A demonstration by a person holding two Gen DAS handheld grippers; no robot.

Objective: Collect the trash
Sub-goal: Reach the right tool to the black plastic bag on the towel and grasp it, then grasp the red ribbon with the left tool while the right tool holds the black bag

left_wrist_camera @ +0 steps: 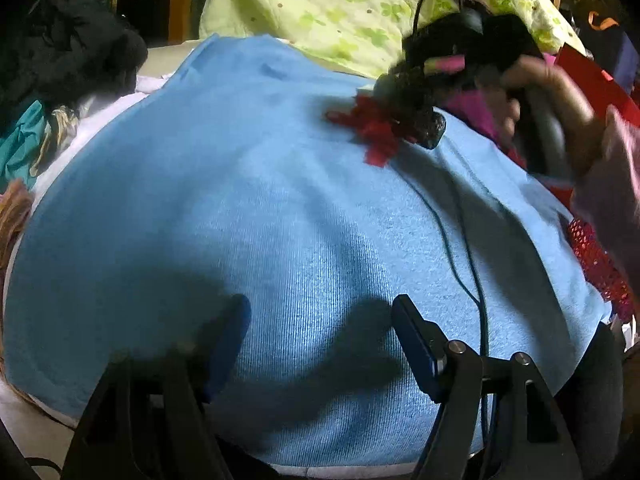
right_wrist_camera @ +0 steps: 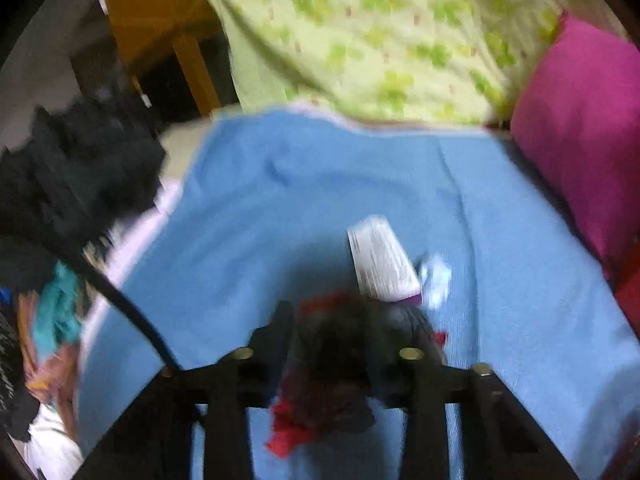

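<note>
A blue cloth covers the surface under both grippers. My right gripper is shut on a crumpled red and dark wrapper, held just above the cloth. In the left wrist view that gripper is at the upper right with the red wrapper in its tips. A white printed packet and a small pale scrap lie on the cloth just ahead of the right gripper. My left gripper is open and empty, low over the cloth's near part.
A green flowered sheet hangs behind the cloth. A magenta pillow lies at the right. A pile of dark and teal clothes lies at the left. A wooden chair stands at the back left. A thin cable crosses the cloth.
</note>
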